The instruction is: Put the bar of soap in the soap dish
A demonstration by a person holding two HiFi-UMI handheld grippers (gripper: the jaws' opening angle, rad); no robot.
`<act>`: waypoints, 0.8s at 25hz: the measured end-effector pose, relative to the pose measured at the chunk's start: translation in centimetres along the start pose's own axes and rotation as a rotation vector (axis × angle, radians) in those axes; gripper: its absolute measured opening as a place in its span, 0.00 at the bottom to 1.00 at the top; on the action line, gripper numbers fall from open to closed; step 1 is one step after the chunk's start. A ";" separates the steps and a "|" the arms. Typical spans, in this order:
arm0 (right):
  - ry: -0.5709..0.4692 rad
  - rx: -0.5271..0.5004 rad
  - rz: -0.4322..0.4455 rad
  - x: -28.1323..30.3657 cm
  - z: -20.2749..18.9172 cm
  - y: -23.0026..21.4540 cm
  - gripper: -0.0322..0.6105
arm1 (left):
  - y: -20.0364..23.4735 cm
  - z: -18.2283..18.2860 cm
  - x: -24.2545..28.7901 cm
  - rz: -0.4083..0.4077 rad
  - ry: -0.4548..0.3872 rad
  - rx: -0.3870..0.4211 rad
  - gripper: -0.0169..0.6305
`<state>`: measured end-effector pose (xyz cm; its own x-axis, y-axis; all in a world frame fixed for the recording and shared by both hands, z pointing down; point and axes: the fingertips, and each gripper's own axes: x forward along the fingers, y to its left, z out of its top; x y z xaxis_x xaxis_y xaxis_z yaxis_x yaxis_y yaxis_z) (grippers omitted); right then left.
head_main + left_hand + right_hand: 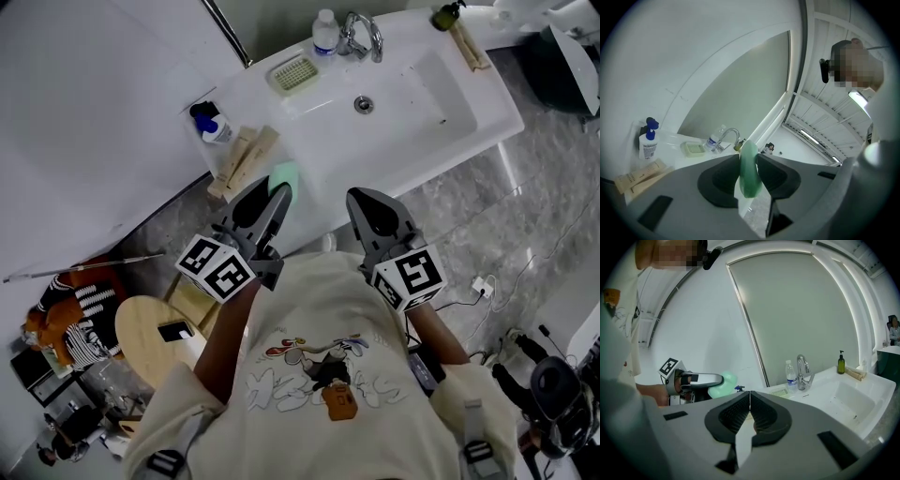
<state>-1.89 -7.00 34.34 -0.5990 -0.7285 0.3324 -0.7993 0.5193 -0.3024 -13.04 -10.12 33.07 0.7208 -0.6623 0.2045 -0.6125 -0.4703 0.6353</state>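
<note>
My left gripper point(277, 190) is shut on a pale green bar of soap point(285, 174), held on edge between the jaws point(749, 169); it hangs just off the near left edge of the white washbasin point(427, 56). The soap also shows from the side in the right gripper view point(721, 382). A light green ribbed soap dish point(294, 73) sits on the basin's back ledge, left of the chrome tap point(361, 36); it appears small in the gripper views too point(694, 148) point(778, 392). My right gripper point(361, 201) is shut with nothing in it, in front of the basin.
A small clear bottle point(324, 32) stands beside the tap. A blue-capped pump bottle point(212, 125) and two wooden boxes point(242, 160) sit at the basin's left end. A dark green pump bottle point(446, 14) and wooden sticks are at the far right. A round wooden stool point(155, 337) stands lower left.
</note>
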 end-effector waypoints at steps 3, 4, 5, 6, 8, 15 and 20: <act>0.002 -0.008 -0.001 0.2 -0.1 0.0 0.06 | 0.4 0.2 0.2 0.001 0.010 0.009 0.23; 0.003 0.002 -0.002 0.4 -0.1 -0.1 0.06 | 0.6 0.3 0.3 -0.001 0.010 0.015 0.23; 0.004 0.024 -0.002 0.6 -0.2 -0.1 0.06 | 0.7 0.5 0.4 -0.003 0.010 0.022 0.23; 0.004 0.051 0.001 0.8 -0.2 -0.1 0.06 | 0.8 0.6 0.4 -0.004 0.012 0.028 0.23; 0.000 0.067 0.001 1.2 0.0 0.0 0.06 | 1.2 0.8 0.5 0.002 0.019 0.045 0.23; 0.019 0.069 0.019 2.1 -0.2 -0.4 0.06 | 1.6 1.4 1.4 0.017 0.026 0.113 0.23; 0.005 0.135 0.019 3.0 0.0 -1.0 0.06 | 2.4 2.2 2.3 0.027 0.030 0.144 0.23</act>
<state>-2.89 -9.71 35.69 -0.6148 -0.7164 0.3297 -0.7740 0.4680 -0.4265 -13.53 -14.08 33.45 0.7116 -0.6591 0.2432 -0.6702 -0.5330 0.5164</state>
